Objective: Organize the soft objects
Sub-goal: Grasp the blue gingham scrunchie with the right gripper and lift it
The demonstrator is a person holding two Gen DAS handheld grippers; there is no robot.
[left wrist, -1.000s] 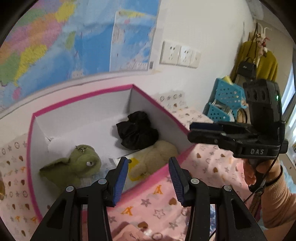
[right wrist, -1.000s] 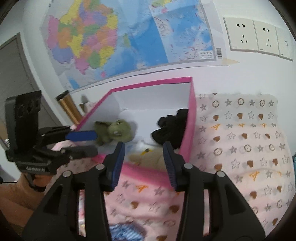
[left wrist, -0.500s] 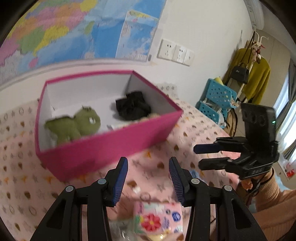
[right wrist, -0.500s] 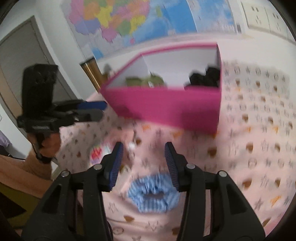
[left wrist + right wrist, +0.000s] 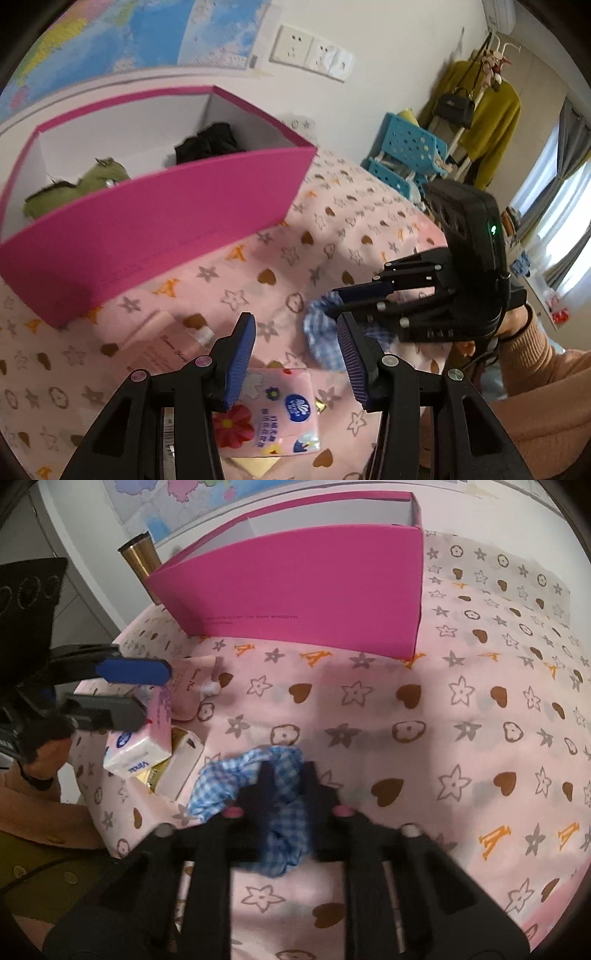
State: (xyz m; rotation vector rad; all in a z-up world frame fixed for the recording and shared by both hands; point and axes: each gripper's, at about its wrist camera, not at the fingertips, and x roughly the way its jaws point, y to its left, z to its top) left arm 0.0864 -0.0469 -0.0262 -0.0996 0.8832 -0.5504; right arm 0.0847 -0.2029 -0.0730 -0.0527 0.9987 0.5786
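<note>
Right gripper (image 5: 286,786) is down on the blue checked scrunchie (image 5: 255,775), jaws narrowed around the cloth, which lies on the pink patterned tablecloth (image 5: 461,738) in front of the pink box (image 5: 295,590); motion blur, so cannot tell if it is fully clamped. Left gripper (image 5: 295,354) has jaws wide apart, holding nothing, hovering over the tissue pack (image 5: 280,413) near the table edge. In the box sit a green plush toy (image 5: 74,188) and a black cloth bundle (image 5: 208,142).
</note>
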